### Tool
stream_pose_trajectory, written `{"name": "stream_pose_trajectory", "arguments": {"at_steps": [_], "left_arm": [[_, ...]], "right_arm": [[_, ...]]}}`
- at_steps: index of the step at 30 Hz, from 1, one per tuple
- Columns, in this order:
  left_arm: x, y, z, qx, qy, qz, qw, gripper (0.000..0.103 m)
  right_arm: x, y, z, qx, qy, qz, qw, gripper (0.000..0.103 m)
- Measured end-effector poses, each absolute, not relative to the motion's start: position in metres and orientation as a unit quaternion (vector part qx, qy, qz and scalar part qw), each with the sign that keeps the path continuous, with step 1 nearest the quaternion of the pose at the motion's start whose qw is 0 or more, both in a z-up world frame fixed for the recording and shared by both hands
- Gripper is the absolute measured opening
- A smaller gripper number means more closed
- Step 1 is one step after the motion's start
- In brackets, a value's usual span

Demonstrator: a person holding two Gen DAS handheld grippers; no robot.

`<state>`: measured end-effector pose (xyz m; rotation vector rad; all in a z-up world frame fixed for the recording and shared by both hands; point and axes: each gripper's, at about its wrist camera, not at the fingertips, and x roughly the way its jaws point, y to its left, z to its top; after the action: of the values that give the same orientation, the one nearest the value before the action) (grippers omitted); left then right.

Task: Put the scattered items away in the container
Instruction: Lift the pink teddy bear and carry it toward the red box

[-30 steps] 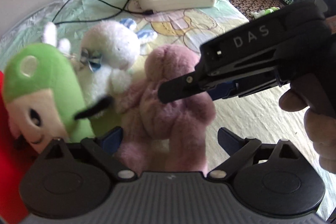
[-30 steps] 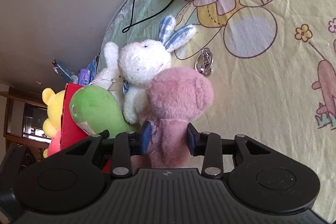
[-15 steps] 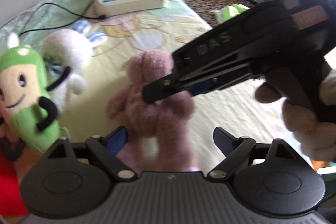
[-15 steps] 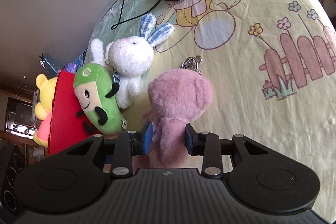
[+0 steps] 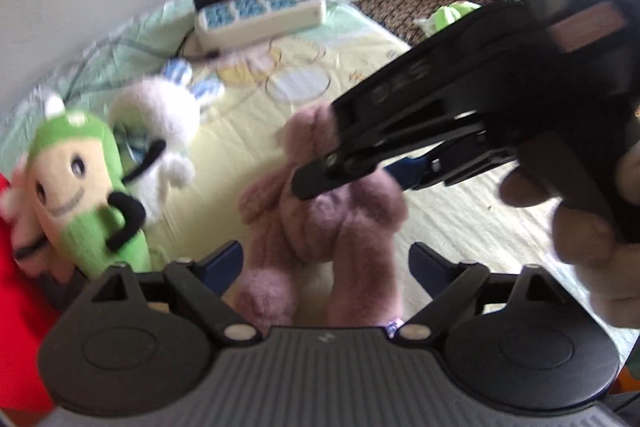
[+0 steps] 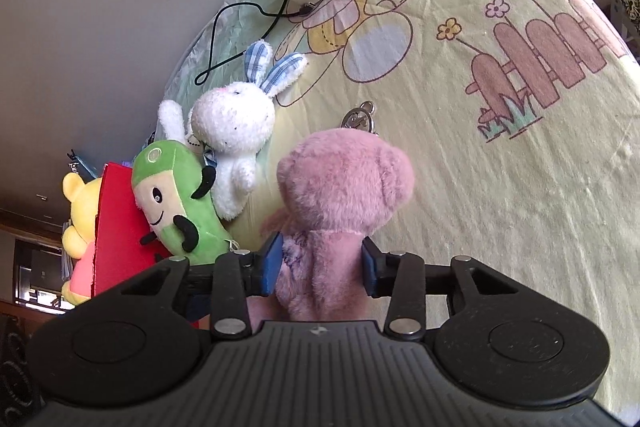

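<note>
Currently, the fuzzy pink plush bear (image 6: 340, 203) is being gripped upright above the printed bedsheet (image 6: 500, 187) by the right gripper (image 6: 320, 267); its legs are being straddled, untouched, by the closing left gripper (image 5: 324, 263).

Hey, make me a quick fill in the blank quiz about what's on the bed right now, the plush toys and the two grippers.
1. The right gripper is clamped on the ____ plush bear.
2. The white bunny has blue checked ____.
3. The green plush leans against the ____ container.
4. The left gripper has been closing, the bear's ____ between its jaws.

Missing words: pink; ears; red; legs
</note>
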<state>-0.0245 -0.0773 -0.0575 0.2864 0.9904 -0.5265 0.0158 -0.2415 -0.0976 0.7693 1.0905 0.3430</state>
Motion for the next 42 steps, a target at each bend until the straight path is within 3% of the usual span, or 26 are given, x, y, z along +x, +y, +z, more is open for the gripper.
{"name": "stream_pose_trajectory", "arguments": {"at_steps": [2, 5, 7, 26, 34, 42], "left_arm": [[-0.027, -0.076, -0.056, 0.127, 0.464, -0.253, 0.839, 0.078], [-0.038, -0.076, -0.044, 0.110, 0.454, -0.267, 0.842, 0.068], [-0.045, -0.075, -0.036, 0.101, 0.449, -0.282, 0.842, 0.047], [-0.086, 0.019, 0.057, 0.063, 0.341, -0.282, 0.895, 0.047], [-0.091, 0.094, 0.109, 0.063, 0.276, -0.305, 0.909, 0.047], [-0.078, 0.182, 0.128, 0.054, 0.250, -0.283, 0.924, 0.047]], "right_arm": [[0.009, -0.240, -0.094, 0.355, 0.501, 0.156, 0.774, 0.039], [-0.001, -0.235, -0.080, 0.329, 0.492, 0.157, 0.790, 0.037], [-0.007, -0.233, -0.071, 0.315, 0.486, 0.160, 0.800, 0.033], [-0.041, -0.153, 0.034, 0.261, 0.401, 0.204, 0.854, 0.030], [-0.062, -0.092, 0.091, 0.263, 0.333, 0.198, 0.884, 0.030], [-0.050, -0.005, 0.117, 0.231, 0.305, 0.227, 0.896, 0.030]]}}
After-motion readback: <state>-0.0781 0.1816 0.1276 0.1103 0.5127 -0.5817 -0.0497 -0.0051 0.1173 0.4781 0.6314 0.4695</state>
